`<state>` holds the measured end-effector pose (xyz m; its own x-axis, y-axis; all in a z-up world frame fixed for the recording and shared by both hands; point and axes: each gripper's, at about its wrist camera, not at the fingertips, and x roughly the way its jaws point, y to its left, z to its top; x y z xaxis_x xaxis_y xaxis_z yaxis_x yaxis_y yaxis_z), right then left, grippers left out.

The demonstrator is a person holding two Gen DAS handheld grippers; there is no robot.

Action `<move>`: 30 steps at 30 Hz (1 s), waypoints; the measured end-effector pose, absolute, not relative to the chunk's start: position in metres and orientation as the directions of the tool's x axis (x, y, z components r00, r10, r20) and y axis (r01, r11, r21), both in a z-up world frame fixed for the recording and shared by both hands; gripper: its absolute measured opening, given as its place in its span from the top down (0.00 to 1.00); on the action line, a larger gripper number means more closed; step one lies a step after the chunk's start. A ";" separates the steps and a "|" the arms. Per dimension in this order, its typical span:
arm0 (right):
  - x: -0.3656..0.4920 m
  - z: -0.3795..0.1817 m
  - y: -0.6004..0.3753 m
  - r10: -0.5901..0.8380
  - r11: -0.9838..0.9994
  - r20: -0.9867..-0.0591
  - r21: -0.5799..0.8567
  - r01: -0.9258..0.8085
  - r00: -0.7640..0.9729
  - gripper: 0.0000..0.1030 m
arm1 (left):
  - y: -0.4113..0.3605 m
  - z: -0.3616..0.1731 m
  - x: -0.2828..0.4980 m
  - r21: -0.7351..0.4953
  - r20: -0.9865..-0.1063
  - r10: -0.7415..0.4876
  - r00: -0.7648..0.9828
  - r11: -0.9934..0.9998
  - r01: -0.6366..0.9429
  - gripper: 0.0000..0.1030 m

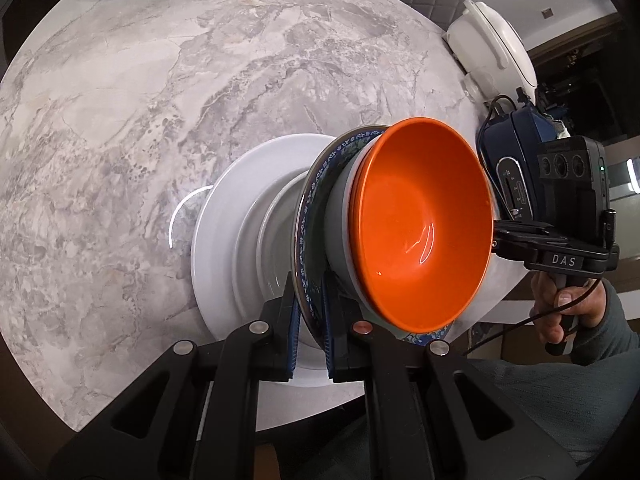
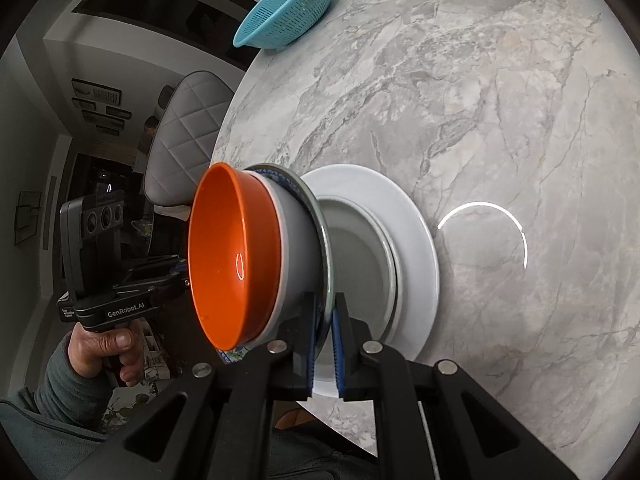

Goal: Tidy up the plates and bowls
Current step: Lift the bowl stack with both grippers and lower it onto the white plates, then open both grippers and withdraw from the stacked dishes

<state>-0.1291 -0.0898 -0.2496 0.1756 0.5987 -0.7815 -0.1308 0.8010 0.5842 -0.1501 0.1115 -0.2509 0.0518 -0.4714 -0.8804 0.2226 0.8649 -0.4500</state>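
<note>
An orange bowl [image 1: 424, 228] is nested in a grey bowl [image 1: 340, 232], and both are carried on a blue-patterned plate [image 1: 310, 216] with a dark rim. This plate is held above a stack — a smaller white plate [image 2: 360, 256] set inside a wide white plate [image 1: 218, 224], which lies flat on the marble table [image 1: 160, 80] near its front edge. The orange bowl's glossy inside is seen empty.

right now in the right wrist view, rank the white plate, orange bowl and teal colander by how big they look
1. white plate, widest rim
2. orange bowl, close behind; it sits nearer the camera, so its true size is unsure
3. teal colander, looks smallest, but is farthest away
</note>
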 end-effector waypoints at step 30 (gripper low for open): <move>-0.119 -0.284 -0.088 0.566 0.824 -0.808 0.556 -0.107 0.165 0.89 | 0.108 -0.296 -0.143 -0.438 -0.888 -0.455 0.064 0.881 0.181 0.91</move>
<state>-0.1188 -0.0876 -0.2844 0.1653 0.5660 -0.8077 -0.1068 0.8244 0.5559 -0.1433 0.1075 -0.2961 0.0636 -0.4548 -0.8883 0.1815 0.8806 -0.4378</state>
